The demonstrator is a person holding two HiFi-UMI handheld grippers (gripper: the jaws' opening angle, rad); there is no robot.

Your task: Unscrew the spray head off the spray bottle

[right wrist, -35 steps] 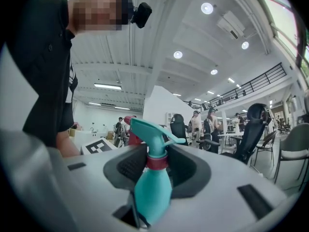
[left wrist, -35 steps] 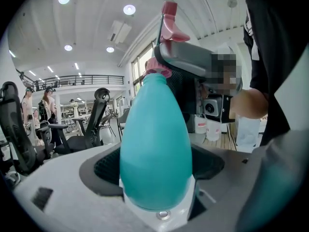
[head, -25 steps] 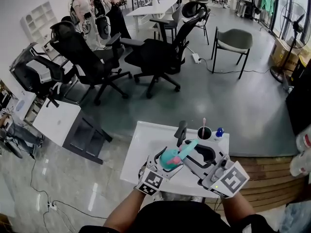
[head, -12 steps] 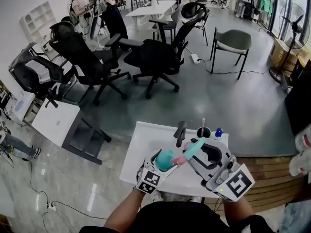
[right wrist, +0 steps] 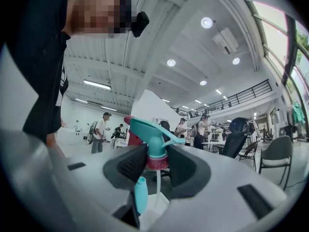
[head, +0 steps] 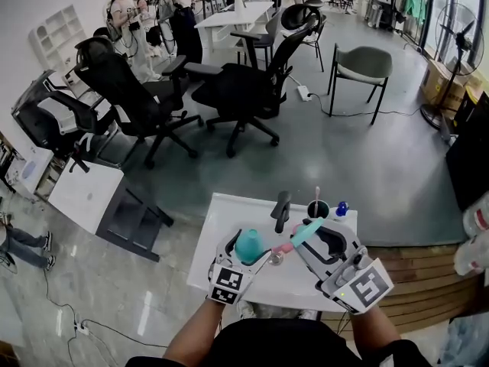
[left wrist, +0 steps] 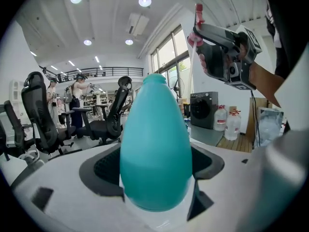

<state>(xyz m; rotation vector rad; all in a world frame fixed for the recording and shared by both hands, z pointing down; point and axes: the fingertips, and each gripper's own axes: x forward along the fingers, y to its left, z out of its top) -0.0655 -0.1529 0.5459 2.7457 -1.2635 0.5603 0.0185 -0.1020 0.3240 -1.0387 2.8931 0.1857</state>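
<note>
Black cup [head: 318, 209] and small blue object [head: 341, 208] sitting at white table's [head: 226, 222] far edge. Black office chairs [head: 248, 86] standing beyond; people [head: 126, 17] standing back left.

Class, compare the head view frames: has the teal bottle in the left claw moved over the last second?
Yes. The teal bottle has shifted left, away from the black cup, parting from the spray head.
</note>
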